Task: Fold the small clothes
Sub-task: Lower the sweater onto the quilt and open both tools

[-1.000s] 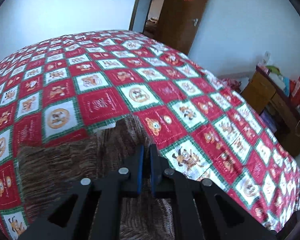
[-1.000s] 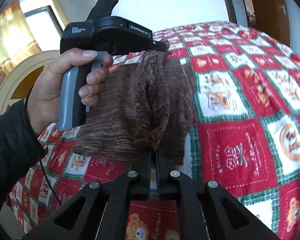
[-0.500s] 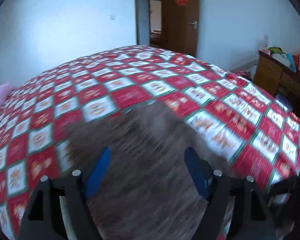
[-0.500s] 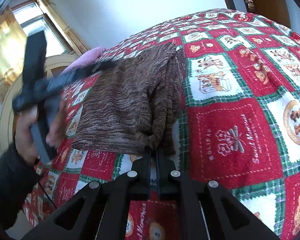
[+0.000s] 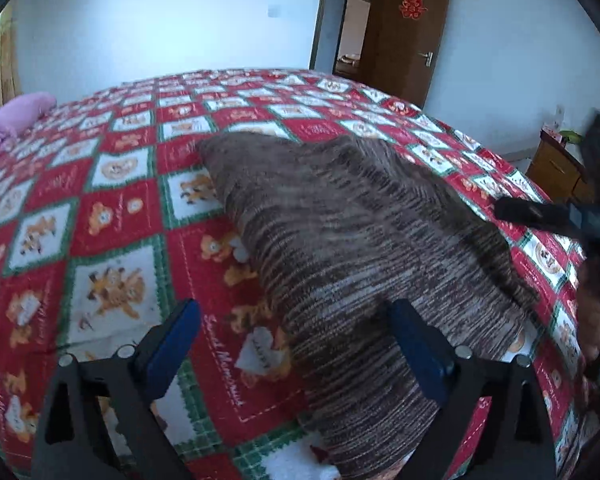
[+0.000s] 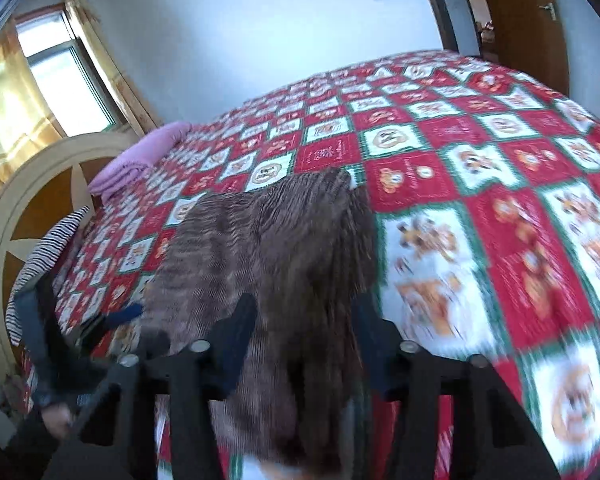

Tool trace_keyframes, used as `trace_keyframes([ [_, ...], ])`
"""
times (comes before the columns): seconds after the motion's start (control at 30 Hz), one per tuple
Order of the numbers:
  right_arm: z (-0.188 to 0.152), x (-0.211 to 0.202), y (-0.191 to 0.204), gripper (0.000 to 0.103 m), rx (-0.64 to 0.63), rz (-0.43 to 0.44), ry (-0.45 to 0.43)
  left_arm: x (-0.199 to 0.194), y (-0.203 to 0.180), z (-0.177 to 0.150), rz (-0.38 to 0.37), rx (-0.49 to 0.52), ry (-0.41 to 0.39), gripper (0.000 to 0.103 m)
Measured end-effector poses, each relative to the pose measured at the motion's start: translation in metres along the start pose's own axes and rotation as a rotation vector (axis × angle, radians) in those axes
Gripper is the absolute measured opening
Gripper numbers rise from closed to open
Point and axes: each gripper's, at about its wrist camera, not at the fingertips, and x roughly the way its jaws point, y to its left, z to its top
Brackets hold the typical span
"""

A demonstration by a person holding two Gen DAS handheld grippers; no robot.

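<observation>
A brown striped knit garment (image 5: 352, 240) lies folded on the red, white and green patchwork bedspread (image 5: 112, 216). My left gripper (image 5: 296, 332) is open and empty, its blue pads (image 5: 172, 340) spread over the garment's near left edge. My right gripper (image 6: 304, 332) is open too, straddling the near end of the garment (image 6: 272, 256); that view is motion-blurred. The right gripper's black body shows at the right edge of the left wrist view (image 5: 556, 216).
A pink folded blanket (image 5: 8, 120) and a striped cloth (image 6: 44, 252) lie near the wooden headboard (image 6: 28, 196). An open brown door (image 5: 408, 28) stands beyond the bed. A wooden cabinet (image 5: 556, 172) stands off the bed's right side.
Both grippers have opened and let go of the garment, which now lies flat and folded on the bed. The left opened first and pulled back; the right opened in the last half second.
</observation>
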Motion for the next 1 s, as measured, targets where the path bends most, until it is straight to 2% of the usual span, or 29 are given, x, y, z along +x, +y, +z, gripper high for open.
trace_keyframes([
  [0.07,0.009,0.023,-0.002,0.047,0.016,0.023,0.053,0.004,0.005,0.0,-0.02,-0.032,0.022,0.101],
  [0.13,0.013,0.041,-0.007,0.008,0.036,0.02,0.09,0.002,0.009,-0.003,-0.047,-0.055,0.021,0.101],
  [0.3,0.013,0.031,-0.009,0.008,0.003,-0.066,0.059,0.004,0.012,-0.008,-0.08,-0.072,0.049,0.103],
  [0.4,0.011,0.038,-0.021,0.008,0.035,-0.096,0.08,0.012,0.003,-0.008,-0.061,-0.035,0.088,0.103],
  [0.5,0.007,0.041,-0.026,0.008,0.065,-0.078,0.085,0.011,-0.002,-0.011,-0.048,-0.004,0.088,0.103],
  [0.57,0.008,0.039,-0.026,0.018,0.056,-0.086,0.08,0.01,-0.001,-0.011,-0.05,-0.008,0.092,0.103],
  [0.6,0.008,0.036,-0.028,0.035,0.075,-0.095,0.082,0.01,0.001,-0.011,-0.051,-0.013,0.091,0.103],
  [0.63,0.009,0.031,-0.029,0.042,0.092,-0.108,0.081,0.01,0.002,-0.011,-0.051,-0.018,0.091,0.103],
  [0.67,0.008,0.022,-0.028,0.042,0.101,-0.106,0.062,0.009,0.003,-0.012,-0.048,-0.022,0.089,0.103],
  [0.83,-0.008,-0.031,0.007,0.042,-0.016,0.004,-0.04,0.007,-0.001,-0.014,-0.024,-0.01,0.09,0.103],
  [0.93,-0.032,-0.04,0.038,0.042,-0.152,0.11,0.001,0.007,-0.003,-0.014,-0.03,-0.007,0.094,0.103],
  [1.0,-0.047,-0.032,0.048,0.042,-0.216,0.102,0.053,0.006,-0.003,-0.015,-0.037,-0.007,0.096,0.103],
])
